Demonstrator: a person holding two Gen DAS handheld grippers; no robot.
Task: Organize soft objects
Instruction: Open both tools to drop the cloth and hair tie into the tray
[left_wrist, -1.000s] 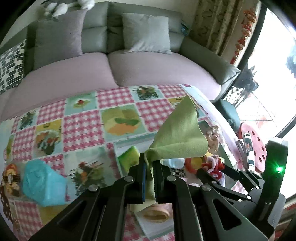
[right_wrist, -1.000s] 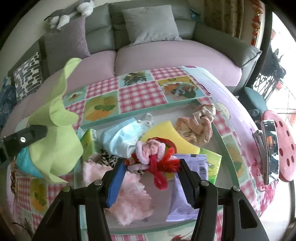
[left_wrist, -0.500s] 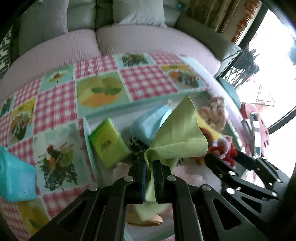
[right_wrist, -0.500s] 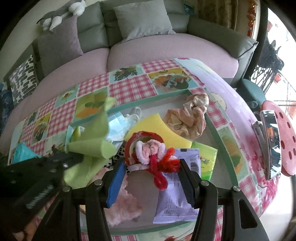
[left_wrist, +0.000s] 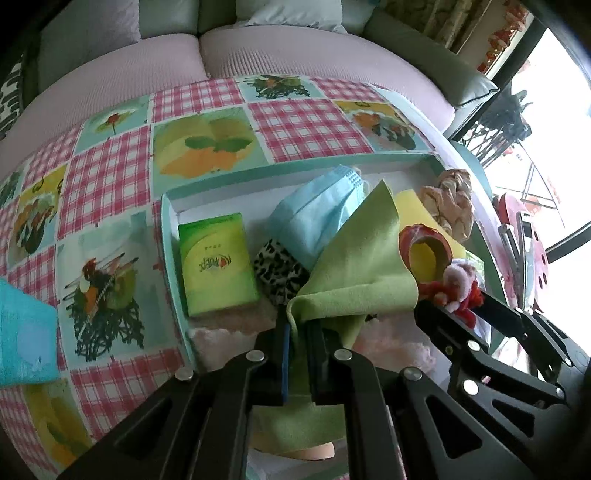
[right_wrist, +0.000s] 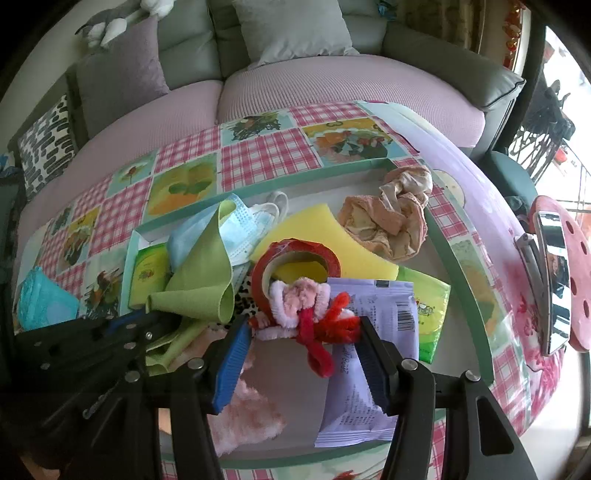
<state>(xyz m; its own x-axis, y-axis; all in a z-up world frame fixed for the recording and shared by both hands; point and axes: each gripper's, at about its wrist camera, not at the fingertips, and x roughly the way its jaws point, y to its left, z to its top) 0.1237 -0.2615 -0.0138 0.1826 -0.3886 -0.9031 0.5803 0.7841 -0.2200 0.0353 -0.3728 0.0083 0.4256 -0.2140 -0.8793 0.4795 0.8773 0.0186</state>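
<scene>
My left gripper (left_wrist: 297, 325) is shut on a lime-green cloth (left_wrist: 354, 266), which stands up in a fold above the pads and hangs below them. It hovers low over the left part of a teal-rimmed tray (left_wrist: 295, 170). In the right wrist view the same cloth (right_wrist: 199, 280) and left gripper (right_wrist: 147, 325) sit at the left. My right gripper (right_wrist: 303, 325) is shut on a pink-and-red pipe-cleaner toy (right_wrist: 303, 306), wedged between its blue pads above the tray's middle. That toy (left_wrist: 458, 284) also shows at the right of the left wrist view.
In the tray lie a blue face mask (left_wrist: 314, 214), green tissue pack (left_wrist: 216, 262), leopard scrunchie (left_wrist: 279, 273), yellow sponge (right_wrist: 325, 236), red tape roll (right_wrist: 295, 258), beige crumpled cloth (right_wrist: 391, 218), white sachet (right_wrist: 369, 369) and pink fluff (right_wrist: 240, 410). A teal pack (left_wrist: 22, 332) lies left of it.
My left gripper has come down and to the right with the green cloth, from high beside the tray to low over it. The right gripper has barely moved and still holds the toy.
</scene>
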